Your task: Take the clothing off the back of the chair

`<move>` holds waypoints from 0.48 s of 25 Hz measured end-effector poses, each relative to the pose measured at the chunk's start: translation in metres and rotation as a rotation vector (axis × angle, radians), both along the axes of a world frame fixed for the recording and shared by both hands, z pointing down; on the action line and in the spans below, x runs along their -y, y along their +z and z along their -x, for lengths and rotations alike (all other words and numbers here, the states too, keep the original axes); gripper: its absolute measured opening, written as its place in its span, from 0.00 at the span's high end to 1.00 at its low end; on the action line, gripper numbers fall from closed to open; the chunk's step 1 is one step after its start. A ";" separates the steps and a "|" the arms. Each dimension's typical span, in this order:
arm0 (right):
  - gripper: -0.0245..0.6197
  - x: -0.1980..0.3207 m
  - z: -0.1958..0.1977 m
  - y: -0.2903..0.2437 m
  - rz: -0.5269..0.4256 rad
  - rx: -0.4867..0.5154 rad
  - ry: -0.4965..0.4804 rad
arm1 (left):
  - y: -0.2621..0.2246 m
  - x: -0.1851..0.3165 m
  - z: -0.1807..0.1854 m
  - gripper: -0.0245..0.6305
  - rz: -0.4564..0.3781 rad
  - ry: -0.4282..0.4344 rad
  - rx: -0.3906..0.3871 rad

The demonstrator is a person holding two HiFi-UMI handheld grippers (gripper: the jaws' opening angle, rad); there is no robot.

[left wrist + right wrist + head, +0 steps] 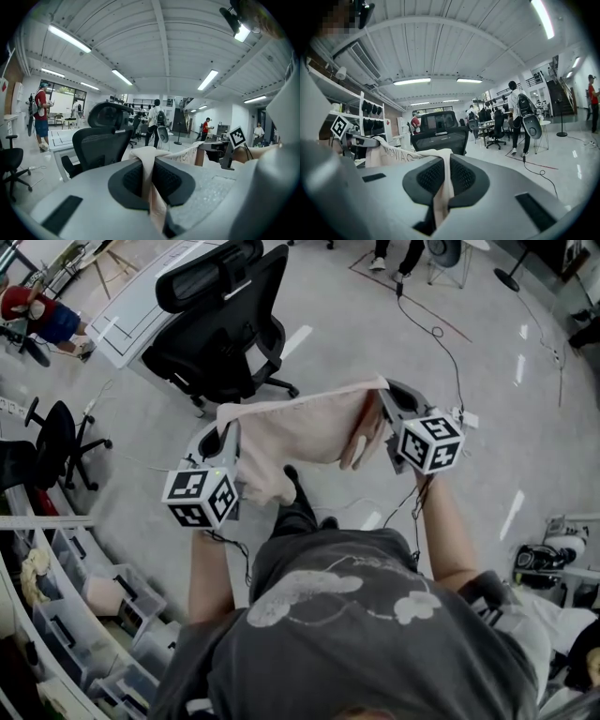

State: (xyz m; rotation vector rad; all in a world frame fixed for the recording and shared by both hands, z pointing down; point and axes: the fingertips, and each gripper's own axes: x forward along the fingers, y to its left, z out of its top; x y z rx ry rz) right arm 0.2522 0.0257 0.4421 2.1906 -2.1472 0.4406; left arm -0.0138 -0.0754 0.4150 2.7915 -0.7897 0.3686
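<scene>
Pale lab floor below, black office chair (225,324) standing apart: the pink garment (300,432) hangs stretched between left gripper (229,432) and right gripper (387,401), each clamped on an upper corner. It looks light, soft and floppy, so those corner pinches suit it.

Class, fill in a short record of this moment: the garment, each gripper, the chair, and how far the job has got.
garment: pale pink garment, stretched in the air between the two grippers
left gripper: shut on one top edge of the garment
right gripper: shut on the opposite top edge
chair: black office chair, beyond the garment, its back bare
task status: garment is off the chair
</scene>
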 end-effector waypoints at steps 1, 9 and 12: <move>0.97 -0.003 0.003 0.001 0.001 0.001 -0.003 | 0.001 -0.003 0.003 0.95 0.001 -0.005 0.000; 0.97 -0.009 0.016 0.002 0.001 0.003 -0.018 | 0.010 -0.013 0.019 0.95 0.002 -0.021 0.003; 0.97 -0.009 0.016 -0.001 -0.006 0.006 -0.020 | 0.007 -0.013 0.020 0.95 -0.010 -0.022 0.004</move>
